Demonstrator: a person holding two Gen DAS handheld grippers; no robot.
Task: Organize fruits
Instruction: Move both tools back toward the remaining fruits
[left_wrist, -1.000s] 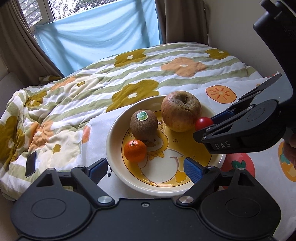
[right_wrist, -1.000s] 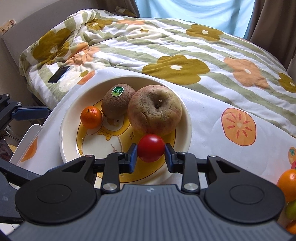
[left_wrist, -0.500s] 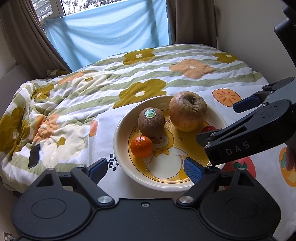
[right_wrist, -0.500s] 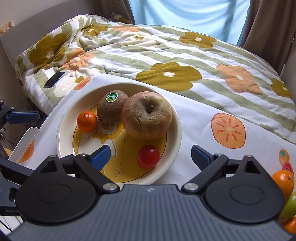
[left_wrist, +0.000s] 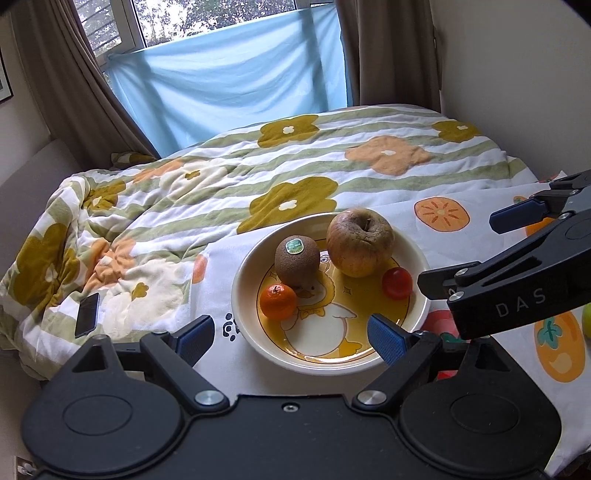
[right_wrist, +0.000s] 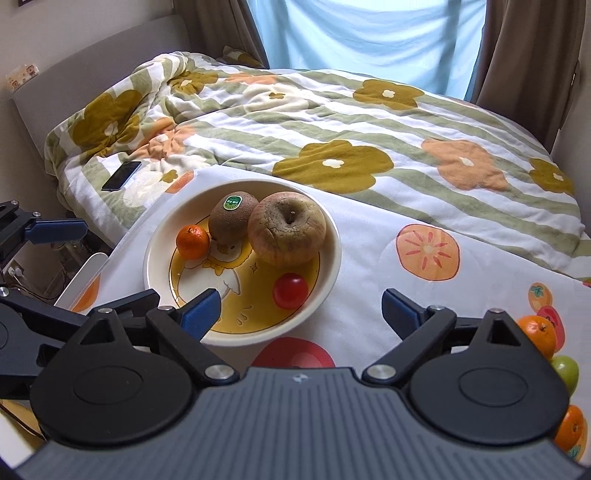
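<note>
Both grippers, left (left_wrist: 291, 338) and right (right_wrist: 301, 310), are gaping wide, holding nothing. I am seeing the tomato (right_wrist: 290, 290) sitting in the bowl (right_wrist: 332, 240) by the apple (right_wrist: 286, 229). Next I am reaching for the fruits (right_wrist: 546, 347) at the cloth's right edge.

"DAS" stands on the right hand-held gripper (left_wrist: 513, 254) (kiwi sticker unreadable).
</note>
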